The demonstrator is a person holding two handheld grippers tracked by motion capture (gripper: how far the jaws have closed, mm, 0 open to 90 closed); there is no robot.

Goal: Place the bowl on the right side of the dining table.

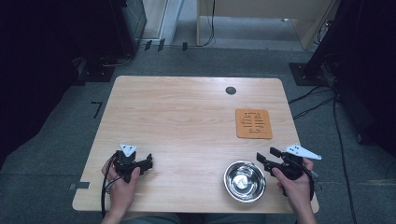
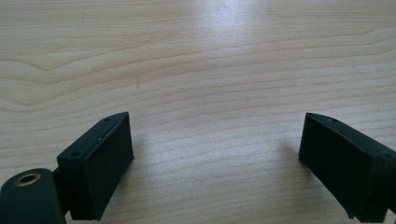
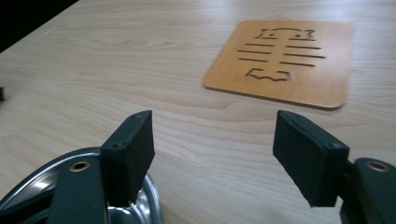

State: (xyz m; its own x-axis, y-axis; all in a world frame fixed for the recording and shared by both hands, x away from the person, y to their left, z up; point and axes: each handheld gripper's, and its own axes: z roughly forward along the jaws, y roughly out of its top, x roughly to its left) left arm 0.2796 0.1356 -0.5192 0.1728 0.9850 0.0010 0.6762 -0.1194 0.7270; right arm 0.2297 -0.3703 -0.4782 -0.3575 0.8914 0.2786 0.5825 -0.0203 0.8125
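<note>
The person's left hand (image 1: 122, 179) comes in from the near edge of the wooden table (image 1: 187, 121) and holds the left gripper (image 1: 148, 163) low over the near-left part of the top, pointing to the right across the boards. In the left gripper view its jaws stand wide apart with nothing but bare wood between them. The right hand (image 1: 293, 181) holds the right gripper (image 1: 266, 156) near the near-right corner, pointing left and slightly away from the person; its jaws are also spread wide and grip nothing. Just beside that gripper, on its left in the high view, sits a shiny metal bowl (image 1: 244, 181), empty and upright, close to the near edge; in the right gripper view the bowl's rim (image 3: 149, 200) lies right under the left-hand jaw. Farther back on the right side of the table lies a flat orange-brown mat (image 1: 253, 123) with cut-out slots, well apart from the bowl and straight ahead of the right gripper. A small dark round hole cover (image 1: 230, 90) sits near the far edge. Cables (image 1: 322, 100) trail over the grey floor at the right.
</note>
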